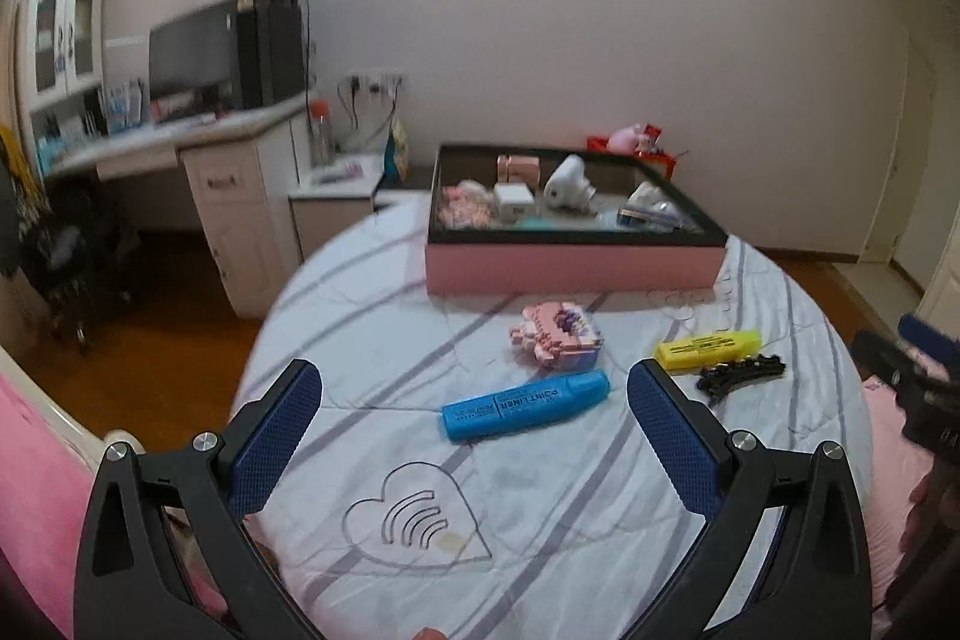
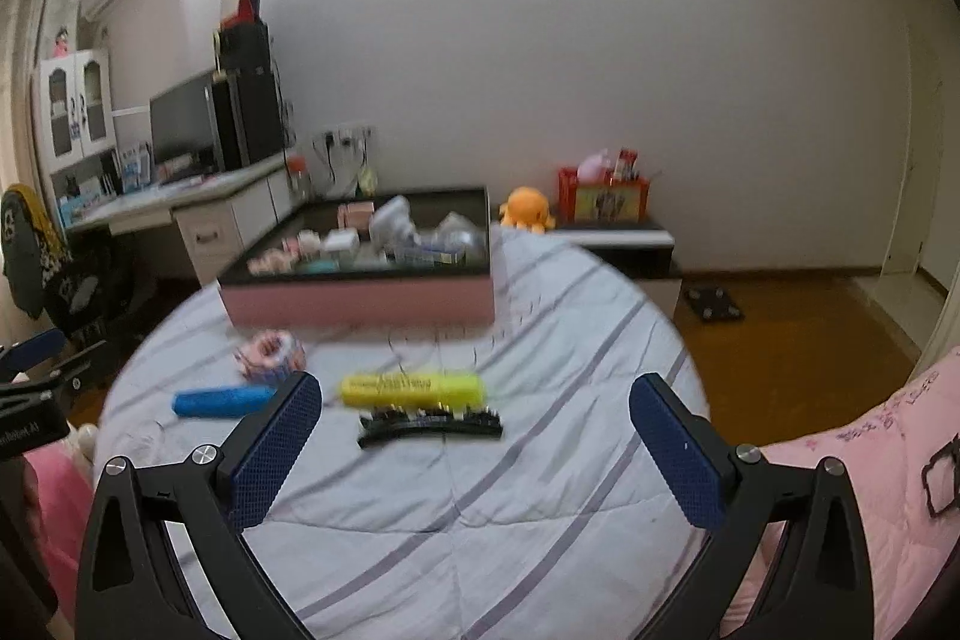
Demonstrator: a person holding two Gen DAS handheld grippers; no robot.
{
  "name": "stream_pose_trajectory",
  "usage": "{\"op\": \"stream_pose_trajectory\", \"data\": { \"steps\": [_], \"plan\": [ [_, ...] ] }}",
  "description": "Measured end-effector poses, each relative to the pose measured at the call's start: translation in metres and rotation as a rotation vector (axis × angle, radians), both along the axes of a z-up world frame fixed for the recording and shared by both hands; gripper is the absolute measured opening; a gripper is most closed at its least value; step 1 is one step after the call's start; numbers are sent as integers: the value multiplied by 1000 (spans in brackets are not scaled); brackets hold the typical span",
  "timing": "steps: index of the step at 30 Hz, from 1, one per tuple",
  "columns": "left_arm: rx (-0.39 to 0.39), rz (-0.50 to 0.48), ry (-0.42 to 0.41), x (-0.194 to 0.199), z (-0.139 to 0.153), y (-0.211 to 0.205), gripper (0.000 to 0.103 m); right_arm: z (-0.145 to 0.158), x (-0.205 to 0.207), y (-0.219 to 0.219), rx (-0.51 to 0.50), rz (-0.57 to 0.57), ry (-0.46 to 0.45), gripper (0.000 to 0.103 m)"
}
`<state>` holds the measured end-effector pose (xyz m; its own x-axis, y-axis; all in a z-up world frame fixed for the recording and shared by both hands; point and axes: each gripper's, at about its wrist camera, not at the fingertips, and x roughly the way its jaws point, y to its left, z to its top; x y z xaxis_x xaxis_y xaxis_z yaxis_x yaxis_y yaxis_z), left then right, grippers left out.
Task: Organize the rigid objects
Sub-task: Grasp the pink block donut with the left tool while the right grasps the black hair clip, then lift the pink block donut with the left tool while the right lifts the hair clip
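Observation:
A blue highlighter (image 1: 527,403) lies on the striped bedspread (image 1: 384,316), just ahead of my open, empty left gripper (image 1: 474,388). Behind it sits a pink brick toy (image 1: 557,337). To the right lie a yellow highlighter (image 1: 708,349) and a black hair clip (image 1: 744,371). In the right wrist view my right gripper (image 2: 475,403) is open and empty, with the black hair clip (image 2: 429,424) and yellow highlighter (image 2: 414,388) just ahead of it, the blue highlighter (image 2: 222,401) and brick toy (image 2: 270,353) to the left. A pink box (image 1: 570,268) with a black rim holds several small items.
The box also shows in the right wrist view (image 2: 360,307). A desk with a monitor (image 1: 192,58) stands at the far left. An orange plush (image 2: 527,209) and a red holder (image 2: 603,193) sit on a low stand at the right. A pink blanket (image 2: 870,460) lies at the right.

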<state>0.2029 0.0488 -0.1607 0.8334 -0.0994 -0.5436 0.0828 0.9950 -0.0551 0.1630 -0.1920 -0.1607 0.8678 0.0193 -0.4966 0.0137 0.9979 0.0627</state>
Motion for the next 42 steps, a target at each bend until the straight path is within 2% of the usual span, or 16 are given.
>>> {"op": "stream_pose_trajectory", "data": {
  "steps": [5, 9, 13, 19, 20, 22, 23, 30, 36, 40, 42],
  "plan": [
    [-1, -38, 66, 33, -12, -17, 103, -18, 22, -4, 0, -1, 58, 103],
    [42, -87, 132, 67, -23, -39, 103, -29, 39, -11, 10, -14, 95, 103],
    [99, -116, 233, 100, -40, -59, 103, -37, 52, -17, 13, -18, 125, 103],
    [165, -106, 299, 128, -51, -73, 102, -44, 65, -25, 26, -18, 160, 103],
    [164, -110, 297, 130, -53, -73, 98, -44, 66, -25, 29, -16, 163, 103],
    [159, -125, 315, 134, -58, -73, 67, -45, 68, -24, 30, -13, 168, 103],
    [157, -129, 322, 135, -60, -73, 68, -45, 69, -24, 28, -10, 171, 103],
    [102, -128, 240, 116, -44, -56, 68, -51, 71, -16, 16, 14, 212, 103],
    [106, -90, 166, 78, -20, -34, 68, -53, 74, 4, 30, 70, 266, 103],
    [103, -89, 166, 58, -17, -25, 68, -55, 79, 21, 26, 91, 289, 103],
    [106, -94, 173, 55, -19, -23, 68, -62, 88, 28, 8, 97, 339, 103]
  ]
}}
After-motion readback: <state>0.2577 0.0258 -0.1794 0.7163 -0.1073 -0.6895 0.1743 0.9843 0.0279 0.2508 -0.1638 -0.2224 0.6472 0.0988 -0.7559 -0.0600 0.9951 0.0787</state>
